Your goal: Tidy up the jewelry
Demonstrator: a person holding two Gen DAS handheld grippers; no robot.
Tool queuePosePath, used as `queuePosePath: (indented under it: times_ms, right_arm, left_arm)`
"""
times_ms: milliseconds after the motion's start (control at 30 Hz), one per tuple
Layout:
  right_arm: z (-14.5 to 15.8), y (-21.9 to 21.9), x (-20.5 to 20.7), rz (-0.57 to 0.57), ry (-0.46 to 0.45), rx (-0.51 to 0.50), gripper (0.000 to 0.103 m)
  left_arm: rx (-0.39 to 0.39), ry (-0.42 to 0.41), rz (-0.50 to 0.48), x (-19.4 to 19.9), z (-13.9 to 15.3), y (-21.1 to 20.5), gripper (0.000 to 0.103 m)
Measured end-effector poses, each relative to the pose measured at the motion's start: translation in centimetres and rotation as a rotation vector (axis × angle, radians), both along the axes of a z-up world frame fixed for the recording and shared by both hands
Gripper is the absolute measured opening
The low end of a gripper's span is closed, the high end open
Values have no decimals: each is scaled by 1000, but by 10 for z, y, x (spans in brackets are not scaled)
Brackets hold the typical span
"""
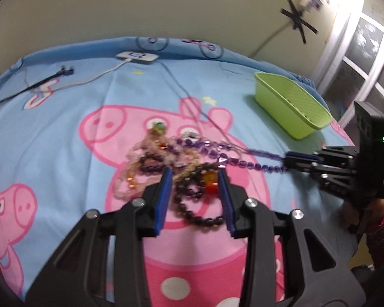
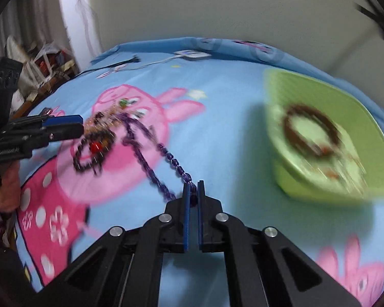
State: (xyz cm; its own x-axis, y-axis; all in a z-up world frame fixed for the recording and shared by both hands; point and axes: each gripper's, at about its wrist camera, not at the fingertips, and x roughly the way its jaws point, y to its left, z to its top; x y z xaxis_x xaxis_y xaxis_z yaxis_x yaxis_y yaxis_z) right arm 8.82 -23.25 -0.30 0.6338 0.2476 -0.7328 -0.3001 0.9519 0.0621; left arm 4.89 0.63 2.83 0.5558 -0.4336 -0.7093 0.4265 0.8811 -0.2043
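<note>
A tangled pile of bead jewelry (image 1: 166, 163) lies on the blue cartoon bedsheet (image 1: 64, 133). My left gripper (image 1: 195, 176) is open, its fingers either side of a dark bead strand (image 1: 192, 204) with an orange-red bead. My right gripper (image 2: 193, 192) is shut on one end of a purple bead necklace (image 2: 151, 163), which stretches from the pile to its fingers; it also shows in the left wrist view (image 1: 243, 163), with the right gripper (image 1: 289, 161) at the right. A green basket (image 2: 327, 138) holds a dark bead bracelet (image 2: 309, 133).
The green basket (image 1: 291, 105) stands at the sheet's far right. A white charger (image 1: 137, 57) with cables lies at the far edge by the wall. A window (image 1: 358, 51) is at the right. Clutter (image 2: 46, 64) stands beyond the bed's left side.
</note>
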Motion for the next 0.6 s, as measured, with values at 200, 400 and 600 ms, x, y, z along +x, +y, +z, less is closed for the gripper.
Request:
queuePosePath:
  times_ms: [200, 400, 600]
  right_arm:
    - [-2, -71, -59, -200, -20, 7, 0]
    - [-5, -117, -83, -319, -27, 48, 0]
    - [0, -137, -88, -335, -58, 178, 0]
  left_arm:
    - [42, -44, -121, -11, 6, -50, 51]
    - [147, -99, -273, -17, 1, -114, 67]
    - [279, -96, -347, -7, -23, -157, 67]
